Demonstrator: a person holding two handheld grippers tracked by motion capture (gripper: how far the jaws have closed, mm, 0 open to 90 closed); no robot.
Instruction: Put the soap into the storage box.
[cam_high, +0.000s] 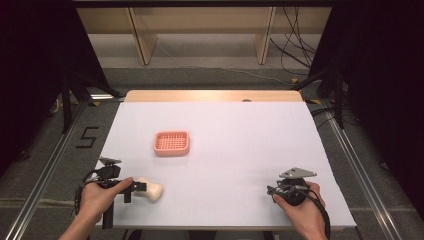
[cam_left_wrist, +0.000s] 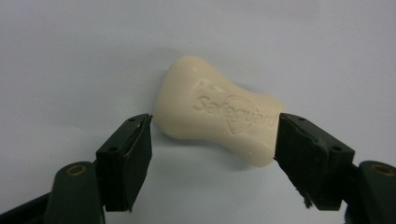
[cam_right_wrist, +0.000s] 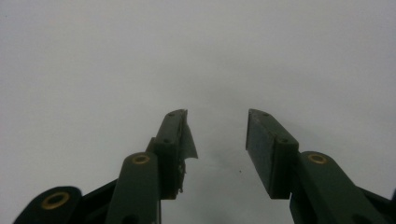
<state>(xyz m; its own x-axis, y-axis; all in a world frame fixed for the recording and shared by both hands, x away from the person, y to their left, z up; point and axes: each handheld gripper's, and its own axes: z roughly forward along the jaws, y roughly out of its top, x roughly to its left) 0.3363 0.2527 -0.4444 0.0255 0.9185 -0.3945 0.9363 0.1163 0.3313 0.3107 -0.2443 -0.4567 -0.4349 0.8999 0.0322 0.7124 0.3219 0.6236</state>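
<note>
The cream soap bar (cam_left_wrist: 219, 122) is taken as the landmark: it lies flat on the white sheet (cam_high: 235, 145) near the table's front edge, toward the person's left. The left gripper (cam_left_wrist: 214, 140) is set around it with its jaws wide apart; in the left gripper view the right-hand jaw appears to touch or nearly touch one end of the bar, while a clear gap is left between the other jaw and the bar's opposite side. The step in hand is judged to be a grasp of the soap. It would be done best if the gripper is first centred, so that both pads meet the bar together, ideally across the narrowed waist, and is then closed gently, since a smooth rounded bar is likely to slip or pivot under a lopsided squeeze. Well to the right of the soap, the right gripper (cam_high: 291, 189) is held low over bare sheet, its jaws moderately parted and empty. Beyond the soap, farther up the sheet, a pink slotted soap dish (cam_high: 171, 143) is seen, empty, a likely destination.
</note>
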